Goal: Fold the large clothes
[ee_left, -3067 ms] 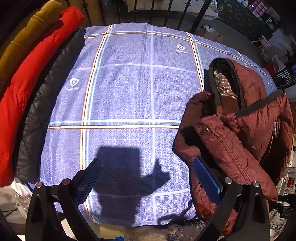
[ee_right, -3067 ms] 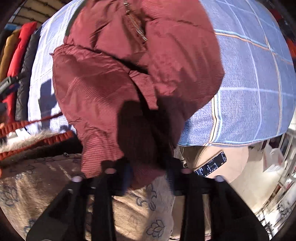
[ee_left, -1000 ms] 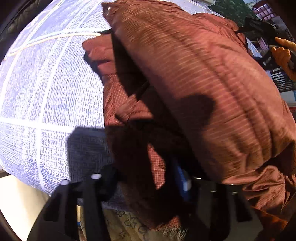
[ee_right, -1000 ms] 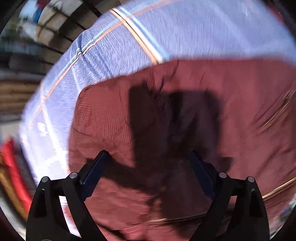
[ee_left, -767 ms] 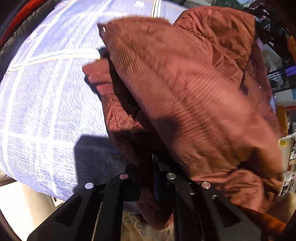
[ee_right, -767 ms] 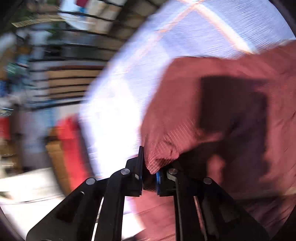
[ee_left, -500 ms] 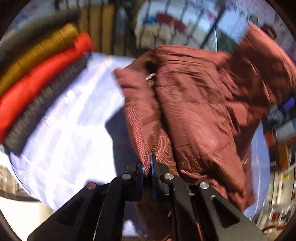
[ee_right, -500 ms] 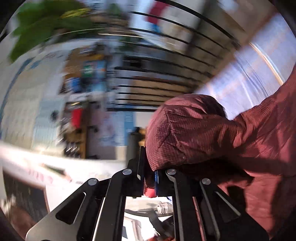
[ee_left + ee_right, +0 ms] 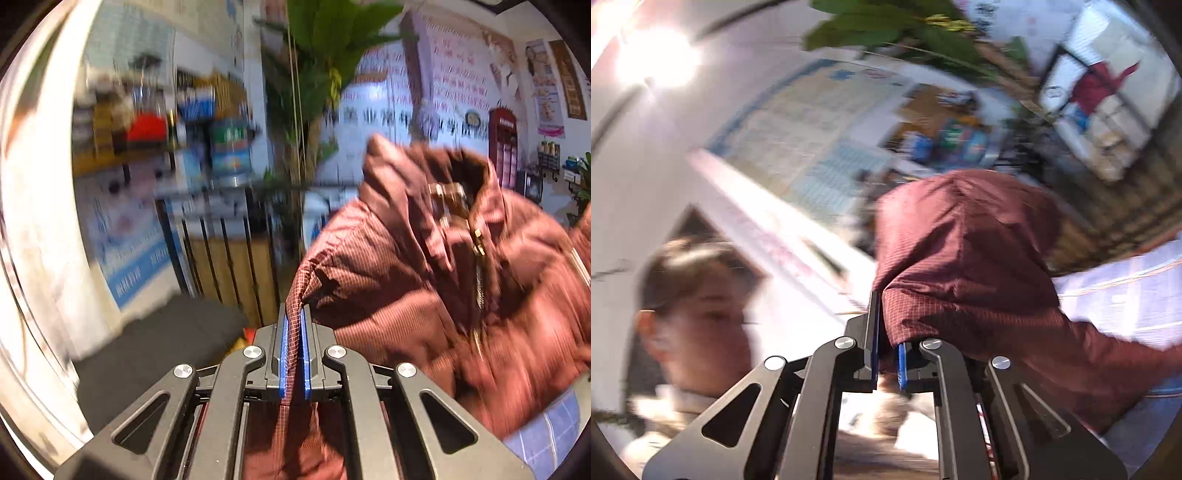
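Note:
A maroon padded jacket [image 9: 436, 280] with a gold zip hangs in the air, lifted off the blue checked bed cover [image 9: 546, 439]. My left gripper [image 9: 294, 332] is shut on a thin fold of the jacket's fabric, which runs between the blue pads. In the right wrist view the jacket [image 9: 964, 258] bulges over my right gripper [image 9: 888, 343], which is shut on its edge and points upward. The bed cover [image 9: 1126, 291] shows at the right, below the jacket. Both views are blurred by motion.
A black railing [image 9: 225, 258] and wooden panels stand behind the bed. Shelves with goods [image 9: 155, 125] and a large green plant [image 9: 325, 55] fill the background. A person [image 9: 687, 317] stands at the lower left of the right wrist view.
Both grippers closed on the jacket as it lay on the bed, then rose steeply with it. The views swung from the bed cover up to the room, and the right one rolled.

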The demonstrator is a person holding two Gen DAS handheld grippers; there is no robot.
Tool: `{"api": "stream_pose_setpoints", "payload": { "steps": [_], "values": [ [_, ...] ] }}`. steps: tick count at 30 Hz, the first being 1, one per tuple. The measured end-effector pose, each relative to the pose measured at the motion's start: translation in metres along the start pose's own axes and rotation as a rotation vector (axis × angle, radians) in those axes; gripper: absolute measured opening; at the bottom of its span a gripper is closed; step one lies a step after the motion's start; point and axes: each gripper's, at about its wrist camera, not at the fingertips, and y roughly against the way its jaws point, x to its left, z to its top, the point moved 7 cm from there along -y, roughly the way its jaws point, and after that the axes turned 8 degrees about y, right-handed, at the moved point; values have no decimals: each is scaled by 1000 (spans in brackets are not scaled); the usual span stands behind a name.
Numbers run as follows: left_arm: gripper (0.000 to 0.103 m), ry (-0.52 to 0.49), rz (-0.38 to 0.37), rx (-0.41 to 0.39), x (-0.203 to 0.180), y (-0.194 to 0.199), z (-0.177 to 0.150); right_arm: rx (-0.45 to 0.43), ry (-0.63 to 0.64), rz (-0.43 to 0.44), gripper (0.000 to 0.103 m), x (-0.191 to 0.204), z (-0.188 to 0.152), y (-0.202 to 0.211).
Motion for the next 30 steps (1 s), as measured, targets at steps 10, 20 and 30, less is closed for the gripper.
{"api": "stream_pose_setpoints", "payload": {
  "steps": [10,20,30],
  "values": [
    [13,-150,-225,161,-42,-182,42,-471,-307,-312,17,-145,-5,120],
    [88,-276,-166,640,-112,-319,-236,-246,-646,-1261,72,-319,-202,205],
    [88,-188,-192,952,-74,-234,-353,640,-46,-1570,75,-340,-276,83]
  ]
}}
